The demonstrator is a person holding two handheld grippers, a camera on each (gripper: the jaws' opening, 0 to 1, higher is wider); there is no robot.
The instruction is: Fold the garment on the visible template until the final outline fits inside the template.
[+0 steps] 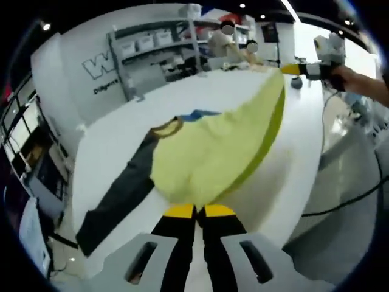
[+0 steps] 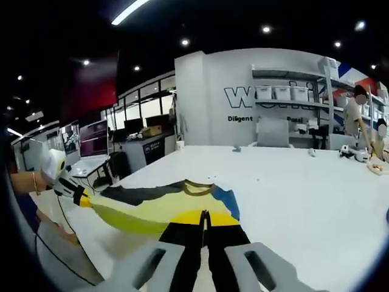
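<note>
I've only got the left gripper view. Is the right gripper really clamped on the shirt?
Observer: Yes. In the right gripper view, the right gripper has its jaws shut on the yellow fabric of the shirt.
Operator: What's just past its tips?
Observer: The collar, straight ahead of them, lying on the table.
Operator: And beside the tips?
Observer: A blue panel of the shirt, just to the right of them in that view.
</note>
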